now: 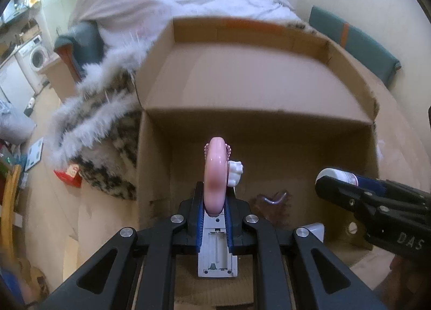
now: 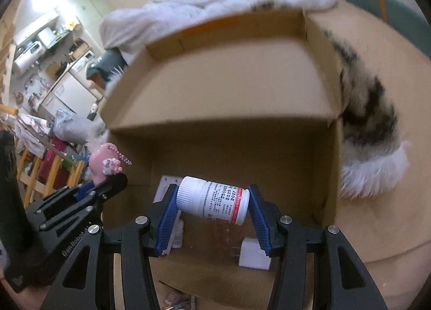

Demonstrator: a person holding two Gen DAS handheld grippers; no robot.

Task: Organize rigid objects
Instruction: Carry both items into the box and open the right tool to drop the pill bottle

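Count on inspection: one open cardboard box (image 2: 242, 72), one white pill bottle (image 2: 215, 199), one pink decorated item (image 1: 214, 175). Inside the box: one white plug adapter (image 2: 254, 254), one brownish clear piece (image 1: 273, 202). Two grippers, left gripper (image 1: 214, 218) and right gripper (image 2: 212, 218); one furry blanket (image 1: 89, 126).

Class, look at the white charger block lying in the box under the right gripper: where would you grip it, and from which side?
Grip the charger across its two flat side faces, coming straight down from above. It lies flat on the box floor, prongs pointing left, so avoid that end.
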